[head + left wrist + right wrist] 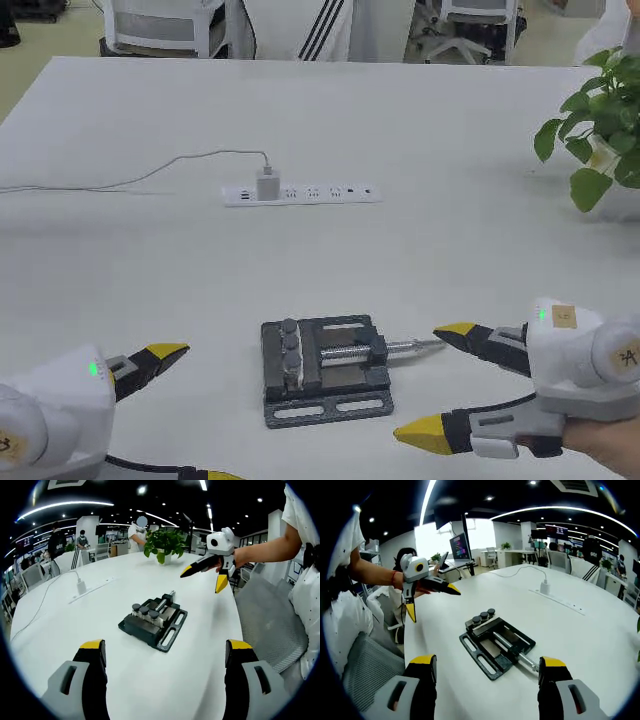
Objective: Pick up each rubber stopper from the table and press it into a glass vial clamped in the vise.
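Glass vials point(144, 617) indistinct beneath dark stoppers point(144, 610)

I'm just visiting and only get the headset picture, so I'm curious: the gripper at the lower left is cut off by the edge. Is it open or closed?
Observer: Open. The left gripper view shows both of its yellow-tipped jaws spread wide, with the vise ahead between them.
Visitor: And those three dark dots on the vise?
Observer: From that lower angle they are three vials standing upright in a row, each topped by a dark stopper.
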Demonstrator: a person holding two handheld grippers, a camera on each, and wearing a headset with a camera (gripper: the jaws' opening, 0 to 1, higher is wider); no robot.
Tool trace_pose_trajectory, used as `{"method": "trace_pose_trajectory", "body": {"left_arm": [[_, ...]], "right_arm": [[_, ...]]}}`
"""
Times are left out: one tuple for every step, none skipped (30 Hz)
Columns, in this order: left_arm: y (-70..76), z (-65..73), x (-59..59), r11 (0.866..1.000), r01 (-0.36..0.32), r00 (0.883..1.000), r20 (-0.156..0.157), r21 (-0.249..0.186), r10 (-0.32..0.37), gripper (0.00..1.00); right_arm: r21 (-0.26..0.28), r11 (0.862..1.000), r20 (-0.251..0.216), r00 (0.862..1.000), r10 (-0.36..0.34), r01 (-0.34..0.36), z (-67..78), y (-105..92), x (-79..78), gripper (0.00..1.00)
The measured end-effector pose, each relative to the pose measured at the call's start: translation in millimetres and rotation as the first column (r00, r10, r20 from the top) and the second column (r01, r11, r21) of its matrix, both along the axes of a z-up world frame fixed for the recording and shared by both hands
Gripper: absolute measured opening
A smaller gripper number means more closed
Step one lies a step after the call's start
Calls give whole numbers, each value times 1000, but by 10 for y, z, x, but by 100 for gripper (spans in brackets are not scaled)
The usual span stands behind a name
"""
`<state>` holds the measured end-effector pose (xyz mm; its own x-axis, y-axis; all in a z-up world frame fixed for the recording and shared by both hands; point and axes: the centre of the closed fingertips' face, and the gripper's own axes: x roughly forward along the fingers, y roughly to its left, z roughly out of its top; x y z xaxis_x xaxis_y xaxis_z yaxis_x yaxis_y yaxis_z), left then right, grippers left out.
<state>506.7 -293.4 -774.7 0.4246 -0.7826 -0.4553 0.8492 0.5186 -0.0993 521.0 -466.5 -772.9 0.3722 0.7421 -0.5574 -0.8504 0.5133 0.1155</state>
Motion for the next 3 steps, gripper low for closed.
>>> {"method": "trace_pose_trajectory", "body": {"left_arm": [[-4, -1, -3, 1000, 2, 1000, 0, 0, -2, 99], [-8, -2, -7, 1000, 5, 1000, 1, 1, -5, 99], [-13, -2, -11, 1000, 6, 1000, 1, 2, -6, 99]], "right_arm": [[0, 1000, 2, 1000, 1, -1, 6, 0, -1, 83], [3, 1000, 3, 1000, 0, 0, 17, 1, -1, 83], [5, 1000, 4, 1000, 0, 0, 22, 3, -1, 83]]}}
